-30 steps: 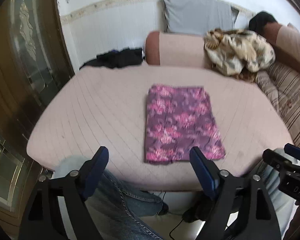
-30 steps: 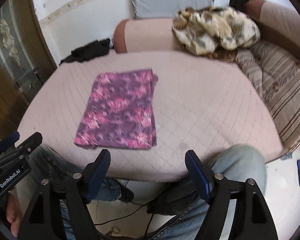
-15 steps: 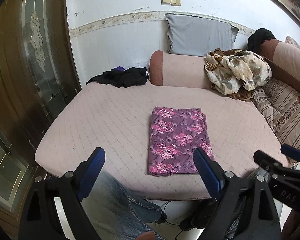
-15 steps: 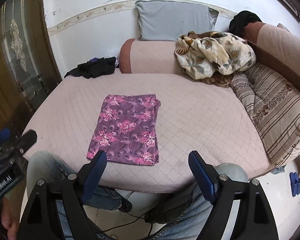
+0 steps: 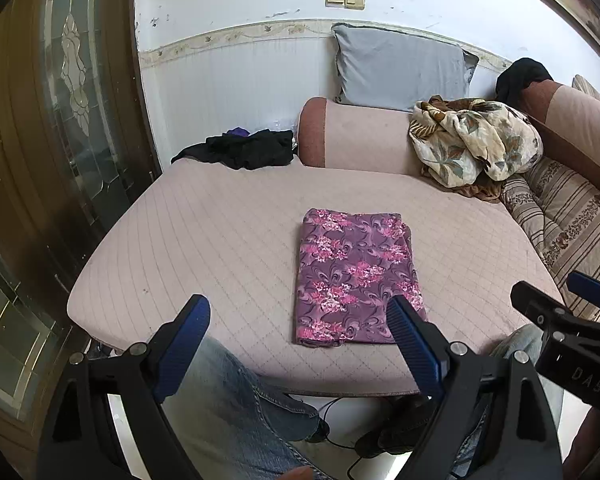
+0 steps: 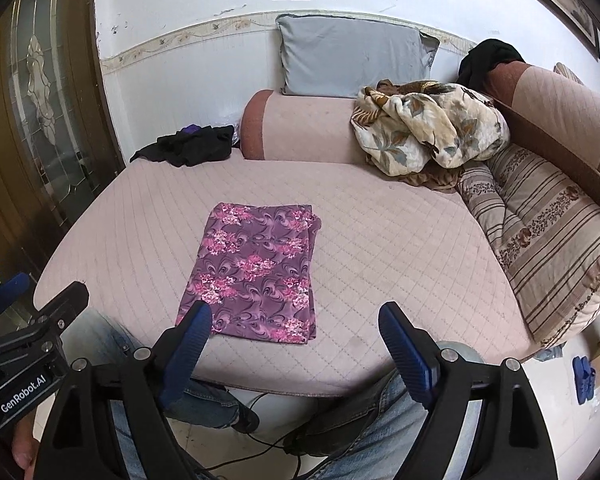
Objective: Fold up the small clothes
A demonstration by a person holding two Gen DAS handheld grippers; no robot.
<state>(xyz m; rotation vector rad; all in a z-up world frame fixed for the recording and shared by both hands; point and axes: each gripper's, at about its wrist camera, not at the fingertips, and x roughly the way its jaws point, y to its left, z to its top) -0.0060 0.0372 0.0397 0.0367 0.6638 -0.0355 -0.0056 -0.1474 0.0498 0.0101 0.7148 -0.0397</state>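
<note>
A purple cloth with pink flowers [image 5: 356,276] lies folded into a flat rectangle on the pink quilted sofa seat [image 5: 220,240]; it also shows in the right wrist view [image 6: 256,272]. My left gripper [image 5: 296,316] is open and empty, held back over the seat's front edge, near the cloth's near edge. My right gripper [image 6: 294,320] is open and empty, also held back at the front edge. Each gripper shows at the edge of the other's view.
A black garment [image 5: 244,148] lies at the seat's back left. A pink bolster [image 5: 360,136], a grey pillow [image 5: 400,68] and a crumpled floral blanket [image 5: 472,140] sit at the back. A striped cushion [image 6: 548,248] is on the right. The person's jeans-clad knees [image 6: 380,420] are below.
Both grippers have pulled back and risen away from the seat. The folded cloth looks smaller and farther away. It has not moved.
</note>
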